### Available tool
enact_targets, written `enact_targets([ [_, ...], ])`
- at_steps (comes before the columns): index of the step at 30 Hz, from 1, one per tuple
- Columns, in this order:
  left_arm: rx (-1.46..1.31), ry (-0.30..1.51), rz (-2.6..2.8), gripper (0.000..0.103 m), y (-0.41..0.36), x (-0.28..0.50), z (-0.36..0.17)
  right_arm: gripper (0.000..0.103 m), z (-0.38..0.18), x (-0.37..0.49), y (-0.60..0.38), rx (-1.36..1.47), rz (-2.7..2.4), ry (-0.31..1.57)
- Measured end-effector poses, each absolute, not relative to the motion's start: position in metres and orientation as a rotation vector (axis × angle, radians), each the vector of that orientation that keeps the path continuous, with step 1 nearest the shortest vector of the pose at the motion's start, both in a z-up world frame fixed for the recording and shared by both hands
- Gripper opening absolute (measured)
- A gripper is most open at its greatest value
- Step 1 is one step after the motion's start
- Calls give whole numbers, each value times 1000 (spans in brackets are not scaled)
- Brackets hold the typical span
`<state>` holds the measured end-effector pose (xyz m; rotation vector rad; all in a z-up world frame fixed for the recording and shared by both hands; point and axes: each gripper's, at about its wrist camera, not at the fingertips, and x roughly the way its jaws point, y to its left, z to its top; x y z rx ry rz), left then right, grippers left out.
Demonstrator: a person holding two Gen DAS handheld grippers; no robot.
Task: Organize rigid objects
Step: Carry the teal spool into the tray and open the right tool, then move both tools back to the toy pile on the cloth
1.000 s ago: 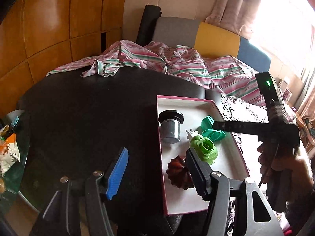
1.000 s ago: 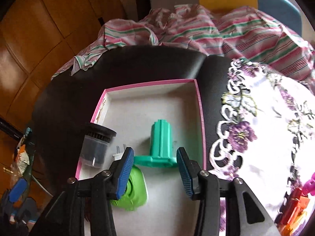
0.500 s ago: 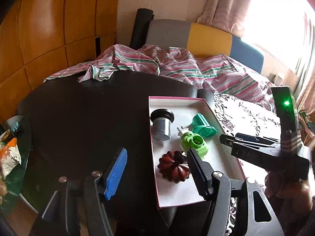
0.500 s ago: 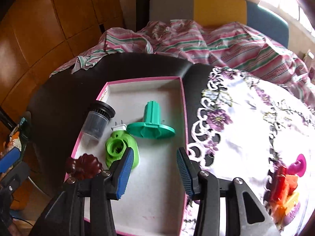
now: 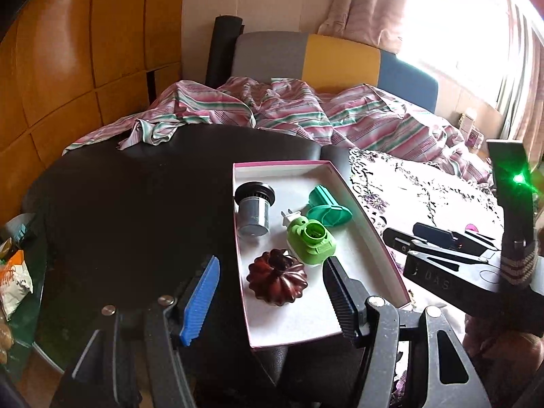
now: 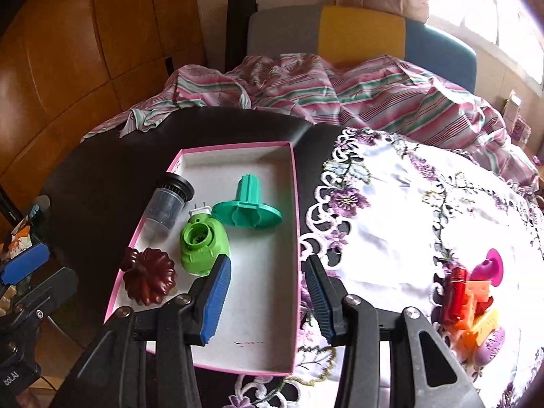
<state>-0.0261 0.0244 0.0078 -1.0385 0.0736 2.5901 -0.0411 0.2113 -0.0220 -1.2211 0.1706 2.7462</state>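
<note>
A pink-rimmed white box point(image 6: 272, 170) point(image 5: 377, 238) lies on the black table. In it are a teal flanged part point(image 6: 247, 206) point(image 5: 329, 208), a green plug-in device point(image 6: 202, 244) point(image 5: 311, 239), a grey cup with a black lid point(image 6: 168, 202) point(image 5: 253, 209) and a dark red fluted mould point(image 6: 149, 280) point(image 5: 277, 280). My right gripper point(image 6: 267, 302) is open and empty, above the box's near right rim. My left gripper point(image 5: 270, 301) is open and empty, over the box's near left end. A pile of red, orange and pink pieces point(image 6: 474, 297) lies on the cloth at the right.
A white lace cloth with purple flowers point(image 6: 408, 224) covers the table's right side. Striped fabric point(image 6: 340, 91) is heaped at the far edge before a grey, yellow and blue seat back point(image 6: 360, 30). Snack packets point(image 5: 13, 275) lie at the far left.
My right gripper has let go of the teal part in the box and drawn back and up. The left gripper has also pulled back a little.
</note>
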Motion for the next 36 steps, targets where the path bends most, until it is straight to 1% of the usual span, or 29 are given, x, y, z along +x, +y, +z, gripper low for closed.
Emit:
enact_targets([
  [5,-1031,87,2575,64,30,-23,9,46,-15,-29,217,-1183,2742,144],
  [15,-1011,150,2517,64,55,-17,10,46,-6,1,257,-1137,2685,202],
  [23,-980,203,2441,64,91,-11,14,46,2,30,311,-1093,2592,238],
  [31,-978,265,2367,64,125,-3,12,46,-3,68,379,-1067,2421,279],
  [36,-989,300,2332,64,139,0,6,46,-9,90,420,-1031,2334,351],
])
